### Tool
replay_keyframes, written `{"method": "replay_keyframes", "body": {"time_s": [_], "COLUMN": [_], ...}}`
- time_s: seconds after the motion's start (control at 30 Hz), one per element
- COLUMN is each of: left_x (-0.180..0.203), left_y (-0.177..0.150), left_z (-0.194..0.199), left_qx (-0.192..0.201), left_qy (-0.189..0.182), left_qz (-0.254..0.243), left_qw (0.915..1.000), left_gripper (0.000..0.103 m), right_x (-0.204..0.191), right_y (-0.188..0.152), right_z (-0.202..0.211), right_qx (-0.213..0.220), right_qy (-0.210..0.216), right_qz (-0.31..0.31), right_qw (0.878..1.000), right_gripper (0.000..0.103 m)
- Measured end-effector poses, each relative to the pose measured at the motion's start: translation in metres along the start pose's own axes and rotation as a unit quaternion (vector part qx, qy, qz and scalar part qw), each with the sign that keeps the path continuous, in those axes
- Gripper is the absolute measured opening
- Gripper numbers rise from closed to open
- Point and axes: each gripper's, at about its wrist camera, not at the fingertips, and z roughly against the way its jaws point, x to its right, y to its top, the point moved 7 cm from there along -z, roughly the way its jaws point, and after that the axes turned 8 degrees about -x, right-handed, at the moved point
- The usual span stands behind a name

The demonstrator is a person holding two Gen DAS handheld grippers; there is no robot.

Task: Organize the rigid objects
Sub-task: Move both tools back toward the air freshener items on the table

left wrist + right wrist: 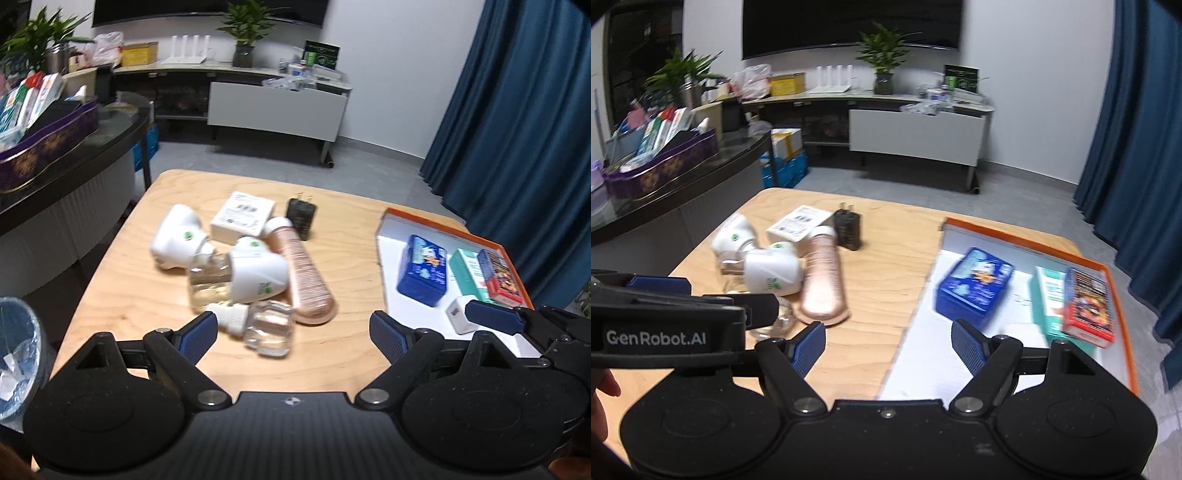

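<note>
On the wooden table [155, 295] lies a pile: two white plug-in diffusers [177, 236] [258, 271], a clear refill bottle [258, 325], a rose-gold tube [303, 273], a white box [242, 216] and a black charger [301, 218]. The orange-rimmed tray [391, 236] holds a blue tin [423, 269], a teal box [467, 273], a red box [498, 277] and a small white cube [458, 315]. My left gripper [293, 338] is open, just in front of the clear bottle. My right gripper [888, 347] is open over the tray's left edge [923, 295].
A dark curved counter [74, 155] with a purple basket stands left. A bin with a blue liner [14, 354] is at the lower left. A low cabinet [277, 107] and blue curtain [524, 140] are behind.
</note>
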Motion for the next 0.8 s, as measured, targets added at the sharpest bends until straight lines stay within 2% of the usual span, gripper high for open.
{"method": "replay_keyframes", "body": {"time_s": [0.33, 0.6, 0.8], "left_x": [-0.028, -0.039, -0.036], "left_y": [-0.004, -0.011, -0.008], "left_z": [-0.005, -0.028, -0.051], "left_qx": [-0.002, -0.014, -0.004], "left_qy": [0.003, -0.002, 0.006], "left_qz": [0.028, 0.041, 0.015], "left_qw": [0.9996, 0.9991, 0.9999], "left_gripper": [0.092, 0.096, 0.101], "right_x": [-0.026, -0.013, -0.003], "right_y": [0.004, -0.005, -0.010], "right_z": [-0.016, -0.029, -0.035], "right_qx": [-0.003, -0.018, -0.025], "right_qy": [0.020, 0.013, 0.009], "right_qz": [0.023, 0.007, -0.005], "right_qw": [1.000, 1.000, 1.000], "right_gripper": [0.089, 0.089, 0.089]}}
